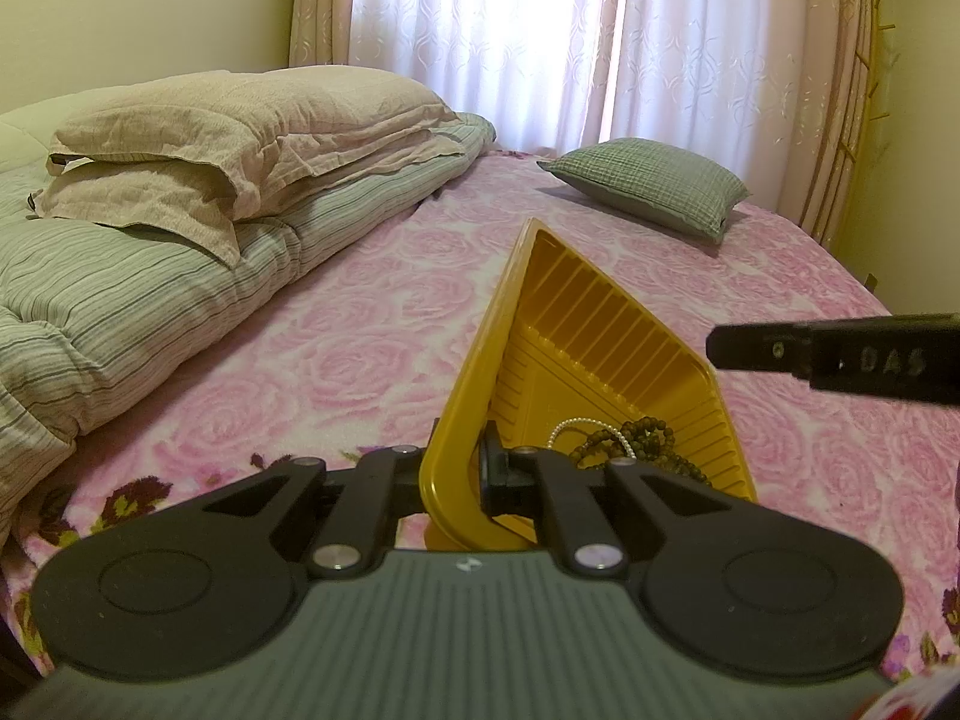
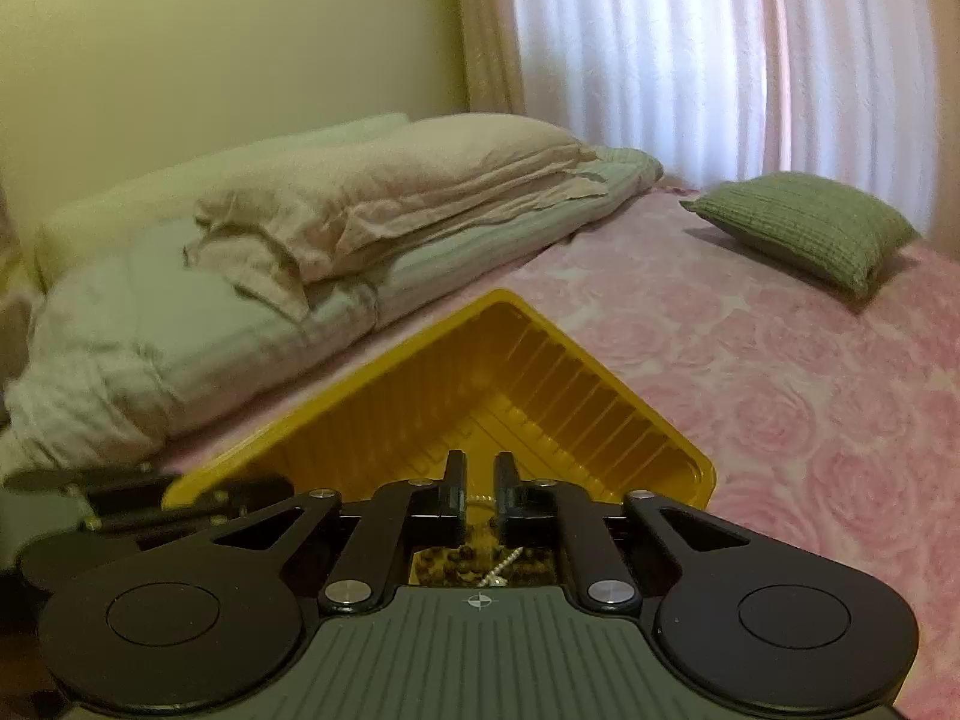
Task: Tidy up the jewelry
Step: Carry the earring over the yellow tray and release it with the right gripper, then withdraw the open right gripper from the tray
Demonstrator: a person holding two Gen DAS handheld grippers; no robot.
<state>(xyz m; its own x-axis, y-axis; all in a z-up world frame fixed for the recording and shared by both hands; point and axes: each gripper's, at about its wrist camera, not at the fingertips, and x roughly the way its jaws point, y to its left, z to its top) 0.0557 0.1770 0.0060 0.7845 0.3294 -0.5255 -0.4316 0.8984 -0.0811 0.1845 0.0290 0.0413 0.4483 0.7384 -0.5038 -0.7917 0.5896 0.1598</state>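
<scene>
Both the dark bead strand and the silver chain already lay in the near corner of the yellow tray on the bed, so the gathering looked largely done, with no loose jewelry visible on the pink cover. The left tool was clamped on the tray's near rim, pointing slightly downward and tilting the tray. The right tool hung over the same corner, its jaws apart and empty above the pieces.

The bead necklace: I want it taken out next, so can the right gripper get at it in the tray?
Probably yes: the right gripper hangs over the bead necklace, jaws apart, nothing between.
</scene>
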